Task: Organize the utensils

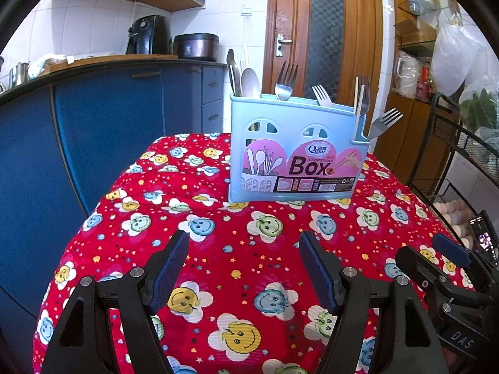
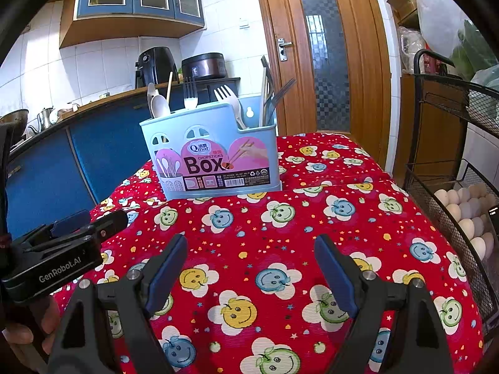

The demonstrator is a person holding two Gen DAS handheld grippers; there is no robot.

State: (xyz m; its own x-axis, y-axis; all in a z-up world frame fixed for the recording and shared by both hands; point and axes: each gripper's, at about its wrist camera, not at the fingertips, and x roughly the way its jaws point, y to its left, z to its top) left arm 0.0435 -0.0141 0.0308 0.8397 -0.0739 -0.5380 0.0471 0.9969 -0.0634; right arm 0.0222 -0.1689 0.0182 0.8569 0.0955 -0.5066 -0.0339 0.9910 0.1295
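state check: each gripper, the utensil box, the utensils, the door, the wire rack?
left gripper: open, empty, over the cloth
right gripper: open, empty, over the cloth
chopsticks box: upright on the red cloth, label facing the cameras
utensils: forks, spoons and chopsticks standing in the box, heads up
door: closed
wire rack: holds eggs
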